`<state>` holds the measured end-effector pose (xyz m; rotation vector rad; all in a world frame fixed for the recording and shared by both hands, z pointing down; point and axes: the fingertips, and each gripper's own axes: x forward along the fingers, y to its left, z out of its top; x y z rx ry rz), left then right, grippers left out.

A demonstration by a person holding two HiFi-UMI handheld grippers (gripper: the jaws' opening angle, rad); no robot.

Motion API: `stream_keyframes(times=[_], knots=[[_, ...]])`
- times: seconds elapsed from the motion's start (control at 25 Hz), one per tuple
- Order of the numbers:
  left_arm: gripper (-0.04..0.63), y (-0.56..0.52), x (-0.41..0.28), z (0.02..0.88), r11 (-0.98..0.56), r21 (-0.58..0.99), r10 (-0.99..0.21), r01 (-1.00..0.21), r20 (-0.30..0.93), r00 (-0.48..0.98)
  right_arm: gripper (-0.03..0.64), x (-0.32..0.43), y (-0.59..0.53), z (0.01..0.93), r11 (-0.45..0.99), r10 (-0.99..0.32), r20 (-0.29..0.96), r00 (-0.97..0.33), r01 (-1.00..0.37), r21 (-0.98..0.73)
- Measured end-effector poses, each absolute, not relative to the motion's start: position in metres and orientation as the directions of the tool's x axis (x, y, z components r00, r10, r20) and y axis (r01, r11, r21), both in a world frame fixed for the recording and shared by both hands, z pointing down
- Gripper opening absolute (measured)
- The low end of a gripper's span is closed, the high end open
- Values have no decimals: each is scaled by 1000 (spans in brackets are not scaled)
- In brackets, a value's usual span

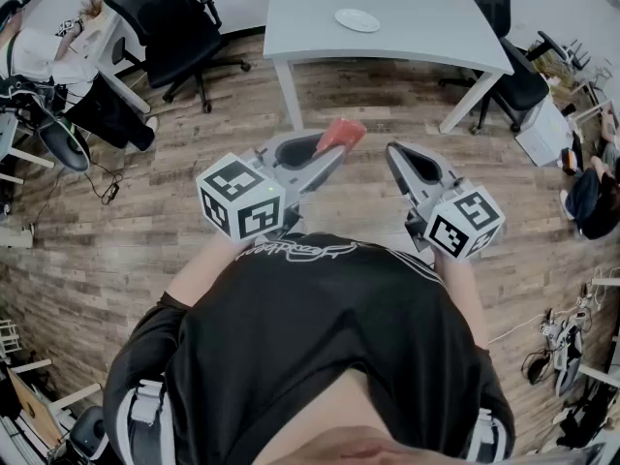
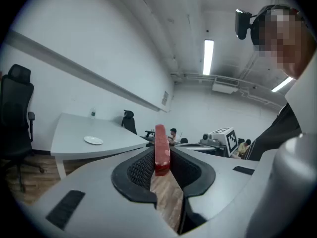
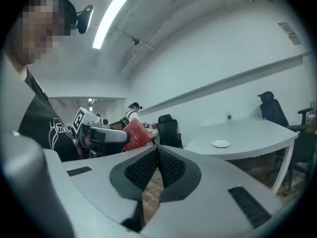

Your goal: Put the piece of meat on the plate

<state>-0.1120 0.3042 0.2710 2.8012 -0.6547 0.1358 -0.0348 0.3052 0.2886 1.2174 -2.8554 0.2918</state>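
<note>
Meat (image 2: 161, 148): edge-on in the left gripper view, its lower end sunk between the black pads (image 2: 141, 170), flat faces out of sight.
Table (image 1: 387, 27): far side cut off by the head view's top edge.
Small dark item (image 2: 92, 114) on the table: too small to tell.
Chair (image 1: 509, 37): top cropped.
Seated person (image 1: 39, 56): cut by the left edge.
Both hands: hidden behind the marker cubes (image 1: 242, 200) and the black shirt (image 1: 320, 356).

the piece of meat (image 1: 341, 134) is red, perhaps faintly mottled paler; the plate (image 1: 357, 19) is white, the surface (image 1: 426, 27) pale grey. the left tongs (image 2: 161, 151) and right tongs (image 3: 157, 148) are grey with black ribbed pads (image 2: 141, 168), their marker cubes (image 1: 242, 199) black-and-white squares. the floor (image 1: 126, 221) is brown wood-grain
</note>
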Motion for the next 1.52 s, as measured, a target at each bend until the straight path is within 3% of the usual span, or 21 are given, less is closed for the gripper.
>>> stream_keyframes(times=[0.36,1.04,1.52], knots=[[92,308,-113,270,-867,239,-414,-437,144,899,9,-35,310,280,681,-710,38,-703,-700,-213],[92,300,-107,291,-831,326,-419,-451,164,893,9,-25,305,309,657,-715,102,-692,-715,-240],[92,236,-82,308,-840,359,-366,-407,179,913,9,0,241,325,609,-745,125,-655,-745,-274]])
